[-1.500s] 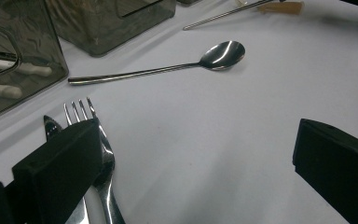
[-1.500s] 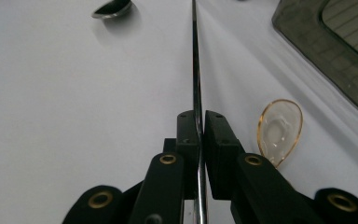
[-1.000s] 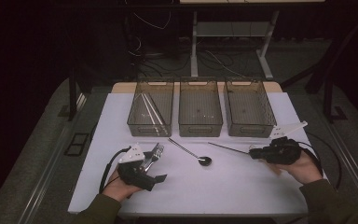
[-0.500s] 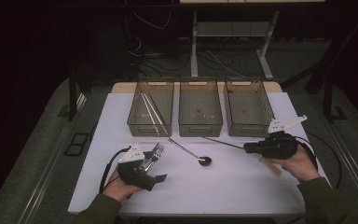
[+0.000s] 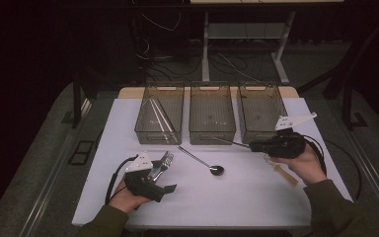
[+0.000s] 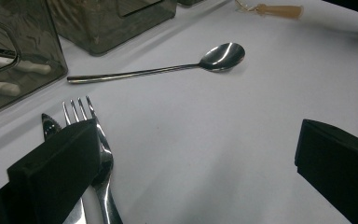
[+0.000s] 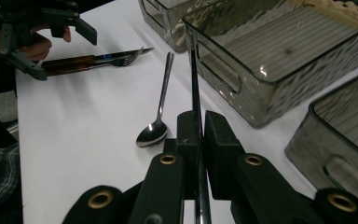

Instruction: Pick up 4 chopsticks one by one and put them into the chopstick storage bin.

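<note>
**Right gripper clamping a thin metal rod over the white table**

The white rectangular table (image 5: 237, 197) is carrying three smoky translucent plastic bins (image 5: 212, 112) in a row at twelve o'clock, their ribbed floors glinting. The right hand (image 5: 303, 165), at three o'clock, is holding the right gripper (image 5: 257, 145) level and pointing toward nine o'clock; its black jaws are pinching a slim, straight, polished metal rod (image 7: 195, 88), whose free end is reaching toward the middle bin's front wall. The left hand (image 5: 123, 197), at seven o'clock, is resting on the table with the left gripper (image 5: 167, 178) spread wide, grasping nothing, one jaw lying over a shiny steel fork (image 6: 86, 116). A long-handled, glossy steel spoon (image 5: 205, 162) is lying at centre, between both grippers.
</note>
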`<action>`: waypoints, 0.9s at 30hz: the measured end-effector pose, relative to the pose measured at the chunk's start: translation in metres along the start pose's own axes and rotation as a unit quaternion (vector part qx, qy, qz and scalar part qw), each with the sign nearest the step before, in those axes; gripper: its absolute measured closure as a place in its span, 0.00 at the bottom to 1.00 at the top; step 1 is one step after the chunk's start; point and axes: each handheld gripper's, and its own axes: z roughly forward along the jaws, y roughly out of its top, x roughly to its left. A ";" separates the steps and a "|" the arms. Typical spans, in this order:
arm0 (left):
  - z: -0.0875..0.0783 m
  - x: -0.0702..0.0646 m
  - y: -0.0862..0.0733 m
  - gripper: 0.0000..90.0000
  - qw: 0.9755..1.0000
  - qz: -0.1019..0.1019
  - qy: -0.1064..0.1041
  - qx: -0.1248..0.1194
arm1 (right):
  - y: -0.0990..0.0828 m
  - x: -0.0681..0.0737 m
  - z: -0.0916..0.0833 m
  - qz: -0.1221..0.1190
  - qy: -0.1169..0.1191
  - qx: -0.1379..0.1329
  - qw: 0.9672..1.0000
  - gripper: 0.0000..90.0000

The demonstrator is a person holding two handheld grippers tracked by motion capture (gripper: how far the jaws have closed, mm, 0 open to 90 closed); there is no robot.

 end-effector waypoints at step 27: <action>0.000 0.000 -0.001 0.00 1.000 0.011 0.010 0.008 | 0.077 0.002 0.056 -0.001 -0.027 -0.028 0.999 0.94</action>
